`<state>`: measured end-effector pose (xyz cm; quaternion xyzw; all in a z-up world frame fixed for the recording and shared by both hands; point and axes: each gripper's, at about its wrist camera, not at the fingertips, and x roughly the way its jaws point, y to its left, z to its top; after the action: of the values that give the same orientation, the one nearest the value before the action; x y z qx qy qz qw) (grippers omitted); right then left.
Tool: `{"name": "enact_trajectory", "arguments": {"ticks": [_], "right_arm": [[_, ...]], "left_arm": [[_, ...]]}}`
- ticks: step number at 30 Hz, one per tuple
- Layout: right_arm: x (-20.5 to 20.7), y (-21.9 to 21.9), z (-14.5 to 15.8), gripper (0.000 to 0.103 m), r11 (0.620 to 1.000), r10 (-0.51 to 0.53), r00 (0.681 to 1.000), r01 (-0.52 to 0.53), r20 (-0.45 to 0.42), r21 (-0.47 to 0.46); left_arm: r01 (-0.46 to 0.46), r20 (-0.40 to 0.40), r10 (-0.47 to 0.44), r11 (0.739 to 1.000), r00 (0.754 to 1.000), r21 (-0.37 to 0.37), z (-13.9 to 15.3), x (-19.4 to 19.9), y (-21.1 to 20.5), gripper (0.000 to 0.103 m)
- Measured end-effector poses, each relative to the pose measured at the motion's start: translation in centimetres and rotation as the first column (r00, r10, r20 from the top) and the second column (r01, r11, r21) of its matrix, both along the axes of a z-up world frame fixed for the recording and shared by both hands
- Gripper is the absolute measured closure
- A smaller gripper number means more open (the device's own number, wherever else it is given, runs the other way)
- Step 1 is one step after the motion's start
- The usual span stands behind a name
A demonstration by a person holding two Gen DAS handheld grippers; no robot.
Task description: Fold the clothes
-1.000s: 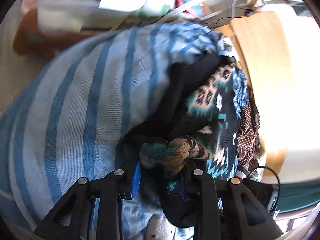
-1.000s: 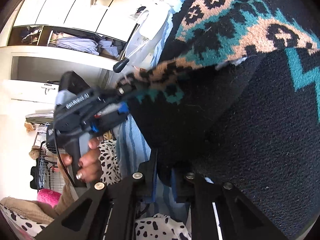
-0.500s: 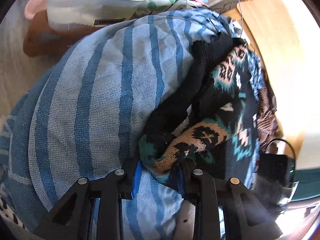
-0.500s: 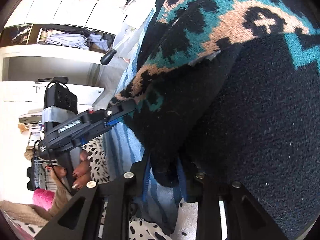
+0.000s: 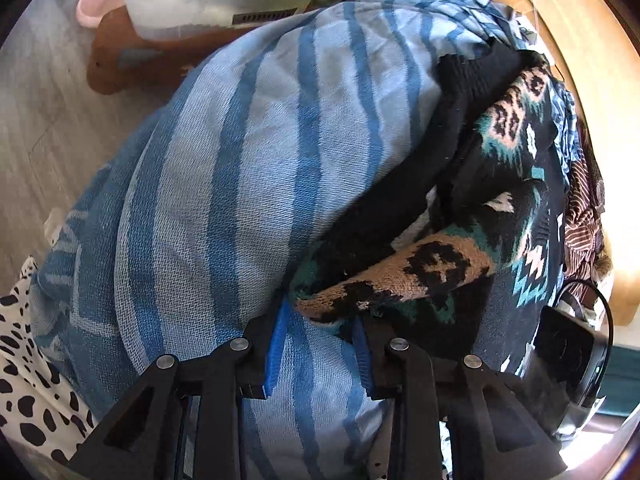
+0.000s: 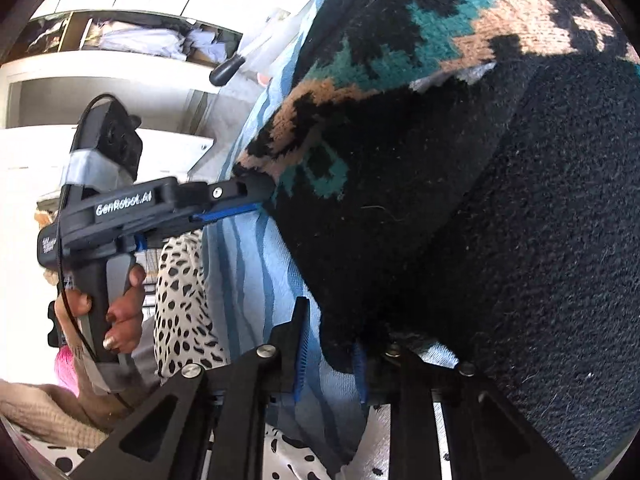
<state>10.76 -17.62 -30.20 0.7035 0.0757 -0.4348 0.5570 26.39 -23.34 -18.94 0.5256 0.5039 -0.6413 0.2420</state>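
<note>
At the far left of the left wrist view a white cloth with black spots (image 5: 24, 364) peeks out from under a blue and pale-blue striped woven blanket (image 5: 248, 184), which covers the mound that serves as the work surface. Right of it lies the task's garment, a thick black knitted sweater with teal, tan and white geometric bands (image 5: 516, 216), draped over the blanket with its long axis running from the near hem up and away to the right. The left gripper (image 5: 320, 316) is clamped on a rolled tan-and-black edge of that hem, which bulges between the blue pads. In the right wrist view the right gripper (image 6: 328, 344) has just been closing, and a black fold of the same sweater hangs between its pads; whether they pinch it I cannot tell. Both grippers sit along the near hem, so I judge that the fold must carry this edge away, along the garment's length.
</note>
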Motion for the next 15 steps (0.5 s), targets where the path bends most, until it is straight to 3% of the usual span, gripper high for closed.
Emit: {"name": "enact_trajectory", "arguments": {"ticks": [5, 7, 9, 12, 14, 15], "right_arm": [[0.3, -0.5, -0.4, 0.077, 1.0, -0.006, 1.0, 0.006, -0.01, 0.012], [0.0, -0.4, -0.1, 0.063, 0.999, -0.026, 1.0, 0.026, 0.0, 0.023], [-0.6, -0.1, 0.7, 0.056, 0.998, -0.055, 0.998, 0.055, -0.009, 0.036], [-1.8, 0.8, 2.4, 0.05, 0.995, -0.098, 0.993, 0.1, -0.06, 0.023], [-3.4, 1.6, 3.5, 0.029, 0.988, -0.152, 0.983, 0.153, -0.103, 0.006], [-4.4, 2.0, 3.7, 0.028, 0.981, -0.192, 0.975, 0.193, -0.114, 0.0]], "left_arm": [[0.024, 0.046, -0.023, 1.0, 0.999, -0.009, 0.2, -0.2, 0.2, 0.07], [0.029, 0.074, -0.029, 1.0, 0.997, 0.002, 0.3, -0.3, 0.2, 0.07], [0.018, 0.096, -0.021, 0.999, 0.995, 0.028, 0.6, -0.1, 0.1, 0.07], [-0.005, 0.137, -0.004, 0.998, 0.991, 0.061, 1.9, 0.7, -0.2, 0.058], [-0.013, 0.101, 0.01, 0.999, 0.995, 0.03, 3.7, 1.2, -0.4, 0.056], [-0.016, 0.068, 0.015, 1.0, 0.998, 0.004, 4.9, 1.2, -0.3, 0.056]]}}
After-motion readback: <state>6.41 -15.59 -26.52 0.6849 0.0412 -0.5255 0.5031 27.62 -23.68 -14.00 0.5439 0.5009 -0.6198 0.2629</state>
